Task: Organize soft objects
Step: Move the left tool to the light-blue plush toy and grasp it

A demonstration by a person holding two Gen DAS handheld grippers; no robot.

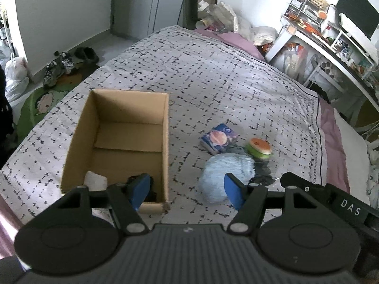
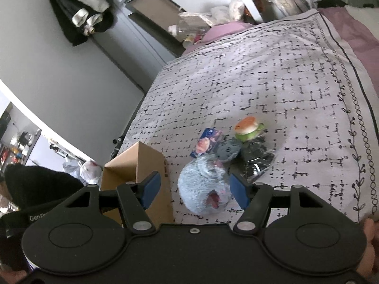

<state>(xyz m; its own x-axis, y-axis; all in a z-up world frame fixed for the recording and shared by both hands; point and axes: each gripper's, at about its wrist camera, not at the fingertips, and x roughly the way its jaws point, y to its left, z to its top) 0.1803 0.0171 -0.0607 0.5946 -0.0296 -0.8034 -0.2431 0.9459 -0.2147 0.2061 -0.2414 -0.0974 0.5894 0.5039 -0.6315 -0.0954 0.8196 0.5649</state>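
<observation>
While both grippers hang above the bed (image 1: 213, 75), neither holds anything: the left gripper (image 1: 187, 190) has its jaws spread wide over the near corner of the cardboard box (image 1: 83, 137), and the right gripper (image 2: 194, 190) has its jaws spread either side of the fluffy blue toy (image 2: 203, 189), though whether they touch it I cannot tell. In the left wrist view the box sits at 9 o'clock, open on top, with a white item (image 1: 94, 181) and a dark item, half hidden behind the blue pad, in its near end. The fluffy blue toy (image 1: 225, 172) lies on the patterned bedspread just right of the box, at about 3 o'clock from it. Beyond the toy cluster a tissue pack (image 1: 219, 138), a burger-shaped toy (image 1: 258, 148), a grey plush (image 2: 227, 150) and a dark plastic-wrapped packet (image 2: 257, 159), all close together.
</observation>
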